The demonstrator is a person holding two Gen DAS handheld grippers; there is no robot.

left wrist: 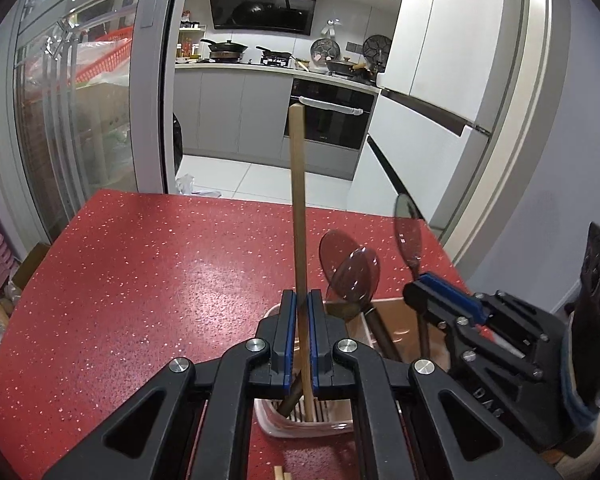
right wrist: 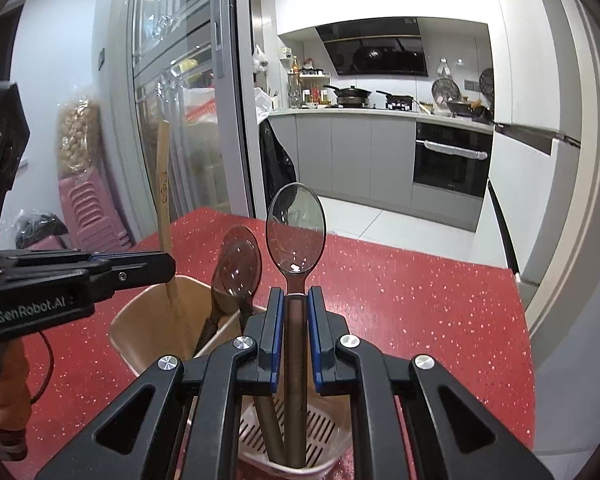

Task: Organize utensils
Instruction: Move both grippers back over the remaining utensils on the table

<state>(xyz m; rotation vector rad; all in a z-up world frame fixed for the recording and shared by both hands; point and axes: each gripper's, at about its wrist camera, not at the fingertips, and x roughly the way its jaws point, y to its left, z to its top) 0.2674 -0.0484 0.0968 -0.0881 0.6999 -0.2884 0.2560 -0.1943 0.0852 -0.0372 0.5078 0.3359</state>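
- Utensils stand upright in a pink holder (right wrist: 332,446) with a slotted bottom, which sits on the red speckled table (left wrist: 140,280); in both wrist views the holder is at about 6 o'clock, directly under the grippers.
- Left gripper (left wrist: 302,300) has its fingers closed almost fully on a wooden chopstick (left wrist: 298,200). The blue pads press the stick from both sides.
- The chopstick is close to vertical. Its top end points to 12 o'clock in the left wrist view and its lower end goes down into the holder.
- Right gripper (right wrist: 294,296) has its fingers narrowly apart around the brown handle of a clear spoon (right wrist: 295,232). The pads are just beside the handle on both sides; I cannot tell if they really press it.
- The bowl of this spoon is above the fingertips, at 12 o'clock in the right wrist view, and the handle reaches the slotted bottom of the holder.
- A second spoon (right wrist: 238,264), darker, stands at about 11 o'clock from the right gripper. In the left wrist view more than one dark bowl overlaps there, so their number is not clear.
- In the right wrist view the left gripper comes in from 9 o'clock, with the chopstick rising above it.
- A person's hand (right wrist: 4,400) holds the left gripper's grip at 8 o'clock.
- A kitchen with a dark oven (right wrist: 452,160) is behind the table at 12 to 1 o'clock.
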